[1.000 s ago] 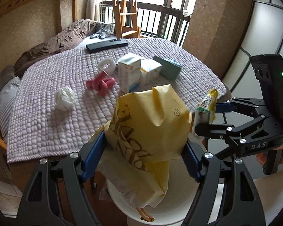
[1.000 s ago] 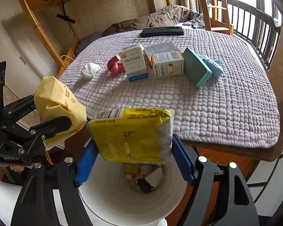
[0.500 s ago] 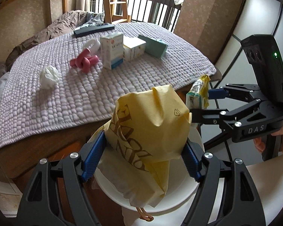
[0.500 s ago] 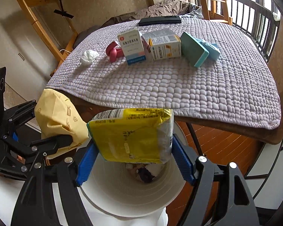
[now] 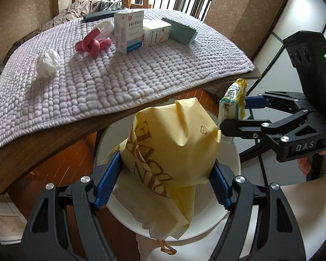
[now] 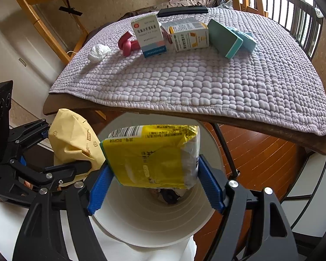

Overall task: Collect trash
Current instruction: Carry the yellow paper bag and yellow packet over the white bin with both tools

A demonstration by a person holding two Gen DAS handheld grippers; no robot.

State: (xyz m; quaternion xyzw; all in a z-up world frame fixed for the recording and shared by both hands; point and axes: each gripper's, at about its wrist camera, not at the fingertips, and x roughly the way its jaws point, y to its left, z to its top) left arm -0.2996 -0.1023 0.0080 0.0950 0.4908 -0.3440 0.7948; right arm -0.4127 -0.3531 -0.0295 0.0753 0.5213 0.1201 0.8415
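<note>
My left gripper (image 5: 163, 182) is shut on a crumpled yellow paper bag (image 5: 171, 150), which hangs over the mouth of a white bin (image 5: 230, 158). My right gripper (image 6: 154, 182) is shut on a yellow snack packet (image 6: 150, 154) above the same white bin (image 6: 154, 215), with dark trash at its bottom. In the left wrist view the right gripper (image 5: 232, 115) holds the packet (image 5: 232, 100) just beyond the paper bag. In the right wrist view the left gripper (image 6: 67, 150) and its bag (image 6: 74, 139) sit at the left. A crumpled white tissue (image 5: 47, 64) lies on the quilted bed.
On the lilac quilt (image 6: 195, 82) stand two medicine boxes (image 6: 150, 35), a teal box (image 6: 225, 38), a pink knotted toy (image 5: 93, 45) and a black remote (image 6: 182, 10). The bed's wooden edge (image 6: 260, 126) overhangs the bin. Orange wood floor (image 6: 256, 158) lies below.
Both grippers have sunk with their loads toward the bin's mouth and tilted further down. The bed has slid up and away in both views. Both grips are unchanged.
</note>
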